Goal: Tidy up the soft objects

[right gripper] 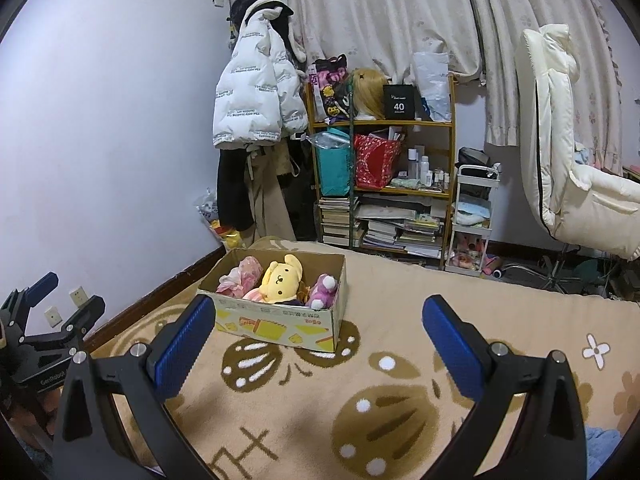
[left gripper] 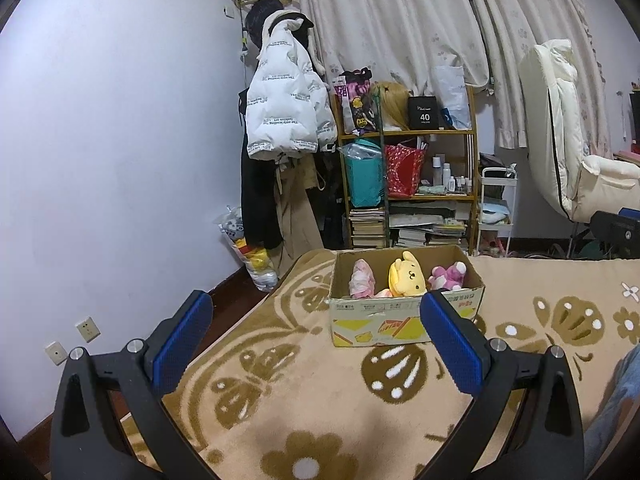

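A cardboard box (left gripper: 404,322) (right gripper: 276,322) stands on the patterned beige blanket (left gripper: 304,392) (right gripper: 360,392). Inside lie a pink plush (left gripper: 362,280) (right gripper: 240,276), a yellow dog plush (left gripper: 406,276) (right gripper: 280,278) and a purple plush (left gripper: 448,274) (right gripper: 322,290). My left gripper (left gripper: 316,340) is open and empty, just in front of the box; it also shows at the left edge of the right wrist view (right gripper: 60,304). My right gripper (right gripper: 320,340) is open and empty, in front of and to the right of the box.
A wooden shelf (left gripper: 412,184) (right gripper: 384,176) with books and bags stands beyond the bed. Coats (left gripper: 280,112) hang on the wall left of it. A white chair (right gripper: 572,168) and small trolley (right gripper: 472,220) stand at the right. A toy bag (left gripper: 252,252) leans on the wall.
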The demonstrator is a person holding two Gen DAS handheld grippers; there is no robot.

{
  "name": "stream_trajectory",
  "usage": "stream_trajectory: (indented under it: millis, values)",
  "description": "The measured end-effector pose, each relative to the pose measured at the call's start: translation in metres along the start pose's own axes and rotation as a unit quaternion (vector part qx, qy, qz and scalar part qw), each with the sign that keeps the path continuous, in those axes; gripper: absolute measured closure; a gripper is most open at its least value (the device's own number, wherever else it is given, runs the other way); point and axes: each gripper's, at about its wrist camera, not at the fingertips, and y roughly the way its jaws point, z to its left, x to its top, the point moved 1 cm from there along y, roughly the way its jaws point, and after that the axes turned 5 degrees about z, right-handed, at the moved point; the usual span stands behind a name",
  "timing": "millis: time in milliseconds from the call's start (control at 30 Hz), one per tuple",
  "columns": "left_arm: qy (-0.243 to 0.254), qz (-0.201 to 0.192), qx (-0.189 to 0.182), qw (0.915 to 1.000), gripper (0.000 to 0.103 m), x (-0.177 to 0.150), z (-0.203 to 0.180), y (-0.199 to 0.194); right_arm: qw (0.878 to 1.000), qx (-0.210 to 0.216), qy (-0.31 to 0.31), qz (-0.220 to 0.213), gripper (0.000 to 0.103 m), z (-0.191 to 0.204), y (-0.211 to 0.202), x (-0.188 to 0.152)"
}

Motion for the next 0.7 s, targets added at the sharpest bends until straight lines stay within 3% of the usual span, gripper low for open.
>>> stream_trajectory:
  millis: [700]
  values:
    - [-0.002, 0.007, -0.002, 1.0, 0.001, -0.004, 0.001, 0.0027, 1.0, 0.0, 0.003, 0.001, 0.0, -0.004, 0.0, 0.0007]
